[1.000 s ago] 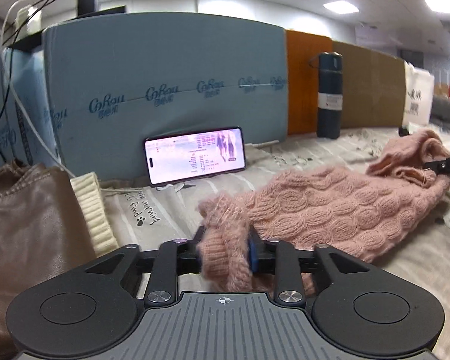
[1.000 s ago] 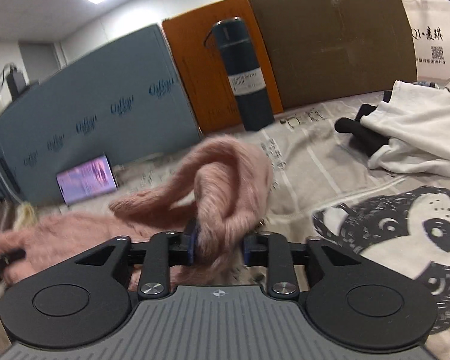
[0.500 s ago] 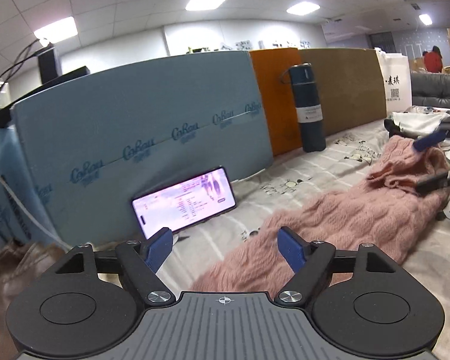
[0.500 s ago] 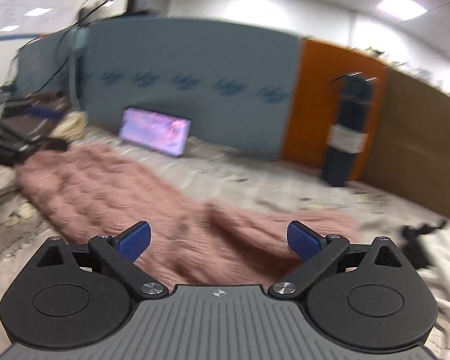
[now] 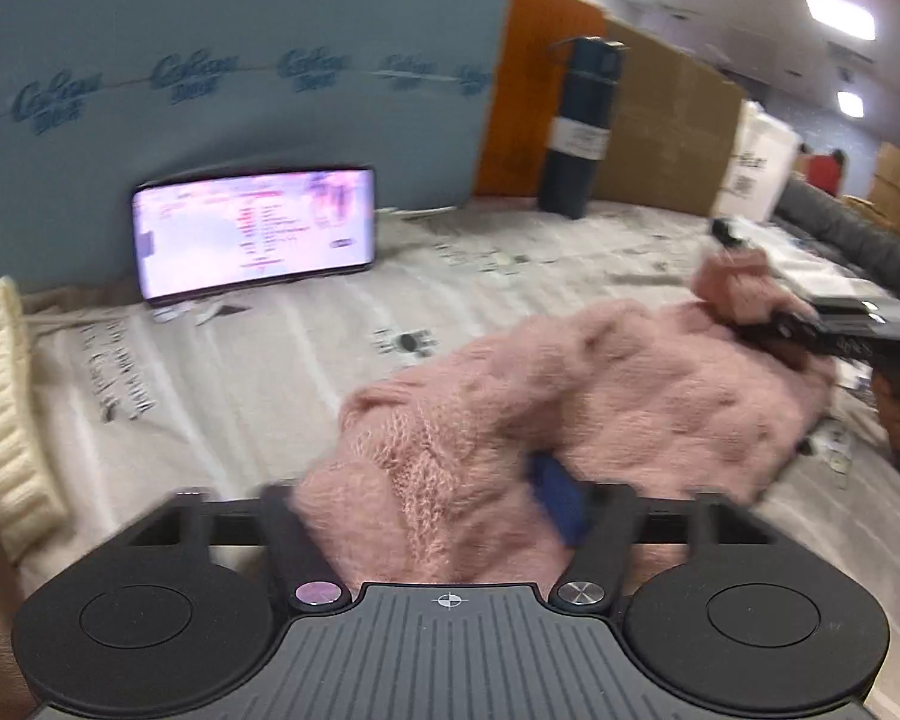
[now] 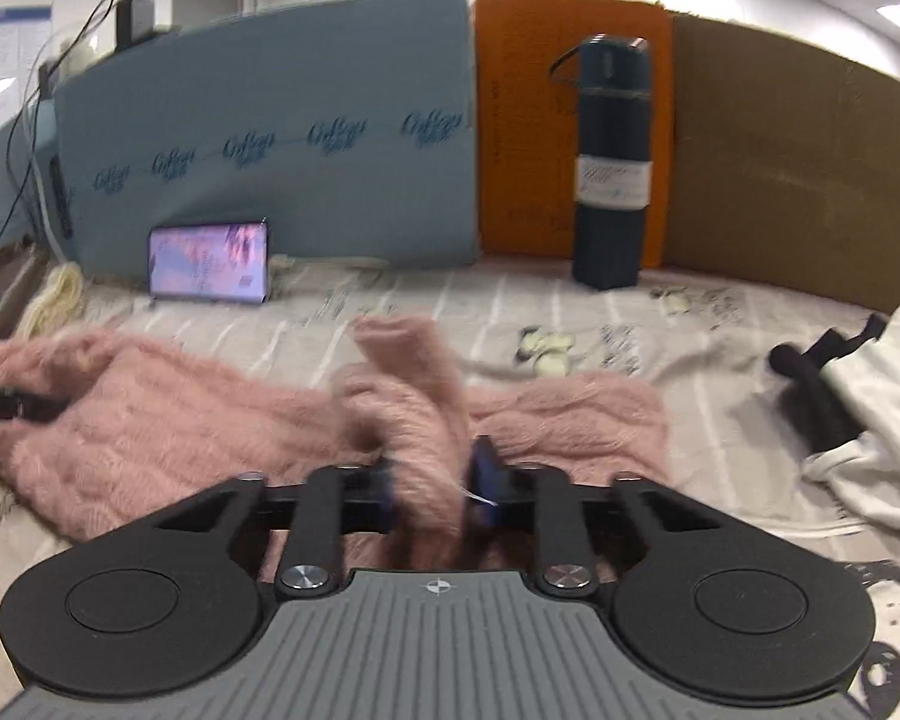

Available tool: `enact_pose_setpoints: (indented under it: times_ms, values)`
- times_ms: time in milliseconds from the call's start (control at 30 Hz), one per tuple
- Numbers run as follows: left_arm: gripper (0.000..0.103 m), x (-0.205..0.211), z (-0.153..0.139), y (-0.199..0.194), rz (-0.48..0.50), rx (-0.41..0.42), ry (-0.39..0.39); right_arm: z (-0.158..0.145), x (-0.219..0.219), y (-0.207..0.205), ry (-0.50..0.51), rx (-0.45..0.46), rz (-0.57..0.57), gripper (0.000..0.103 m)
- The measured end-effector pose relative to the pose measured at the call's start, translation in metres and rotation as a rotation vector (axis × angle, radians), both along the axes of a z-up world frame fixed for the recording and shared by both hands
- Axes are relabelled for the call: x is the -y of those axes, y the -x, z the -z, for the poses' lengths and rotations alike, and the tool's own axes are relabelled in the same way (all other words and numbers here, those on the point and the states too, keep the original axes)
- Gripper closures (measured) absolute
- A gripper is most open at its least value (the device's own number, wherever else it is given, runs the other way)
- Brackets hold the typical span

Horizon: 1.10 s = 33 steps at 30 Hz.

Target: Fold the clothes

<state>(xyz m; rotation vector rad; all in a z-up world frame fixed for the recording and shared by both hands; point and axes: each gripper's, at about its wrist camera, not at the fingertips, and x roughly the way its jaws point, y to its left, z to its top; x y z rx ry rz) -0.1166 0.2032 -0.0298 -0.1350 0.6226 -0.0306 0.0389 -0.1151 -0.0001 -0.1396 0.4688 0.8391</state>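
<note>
A fuzzy pink knit sweater [image 5: 600, 384] lies across the patterned cloth on the table. My left gripper [image 5: 426, 498] is shut on a bunched fold at its left end; the left finger is hidden by the knit. My right gripper [image 6: 432, 480] is shut on a raised fold of the sweater [image 6: 210, 402] near its middle. The right gripper also shows in the left wrist view [image 5: 810, 330], at the sweater's far end.
A lit phone [image 5: 252, 234] leans on a blue foam board [image 5: 210, 78]. A dark bottle [image 6: 612, 162] stands before orange and brown boards. A cream knit [image 5: 0, 408] lies left. White clothes [image 6: 870, 402] and a black item [image 6: 810, 384] lie right.
Half a second ago both grippers were open above the sweater. Now both have come down and shut on folds of it again.
</note>
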Motion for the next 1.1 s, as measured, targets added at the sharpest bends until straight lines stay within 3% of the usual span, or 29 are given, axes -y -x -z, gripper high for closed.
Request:
enact_pose_setpoints:
  times_ms: [33, 200, 300, 433, 567, 700, 733, 767, 833, 867, 900, 1000, 1100]
  values:
    - [0.075, 0.006, -0.002, 0.002, 0.008, 0.01, -0.024, -0.005, 0.004, -0.001, -0.026, 0.012, 0.017, 0.085]
    - [0.081, 0.022, -0.019, 0.012, -0.025, 0.085, -0.158, -0.045, 0.025, -0.002, -0.19, 0.116, 0.12, 0.087]
    - [0.082, 0.014, -0.04, 0.017, -0.066, 0.146, -0.175, -0.069, 0.051, -0.01, -0.341, 0.126, 0.208, 0.088]
    - [0.081, -0.006, -0.048, 0.018, -0.115, 0.13, -0.156, -0.074, 0.088, -0.029, -0.49, 0.054, 0.319, 0.089]
    - [0.079, -0.02, -0.029, 0.009, -0.131, 0.063, -0.111, -0.042, 0.102, -0.054, -0.489, -0.076, 0.403, 0.089]
    - [0.074, -0.021, -0.015, 0.0, -0.131, 0.021, -0.14, -0.006, 0.1, -0.075, -0.391, -0.168, 0.471, 0.089]
    - [0.066, -0.02, -0.015, -0.001, -0.13, 0.019, -0.163, -0.001, 0.099, -0.079, -0.375, -0.182, 0.486, 0.089]
    - [0.048, -0.018, -0.016, -0.002, -0.133, 0.016, -0.198, 0.002, 0.099, -0.08, -0.365, -0.186, 0.501, 0.087]
    - [0.027, -0.014, -0.019, -0.001, -0.142, 0.023, -0.274, 0.007, 0.098, -0.079, -0.342, -0.169, 0.551, 0.074]
    - [0.025, -0.012, -0.021, -0.001, -0.14, 0.035, -0.298, 0.008, 0.099, -0.075, -0.323, -0.136, 0.603, 0.055]
    - [0.025, -0.011, -0.024, 0.0, -0.134, 0.049, -0.314, 0.008, 0.098, -0.072, -0.305, -0.096, 0.651, 0.047]
    - [0.02, -0.003, -0.032, -0.004, -0.096, 0.095, -0.347, 0.009, 0.104, -0.065, -0.341, -0.032, 0.712, 0.037]
    - [0.018, 0.006, -0.035, -0.014, -0.044, 0.104, -0.355, 0.005, 0.117, -0.056, -0.479, -0.01, 0.645, 0.026]
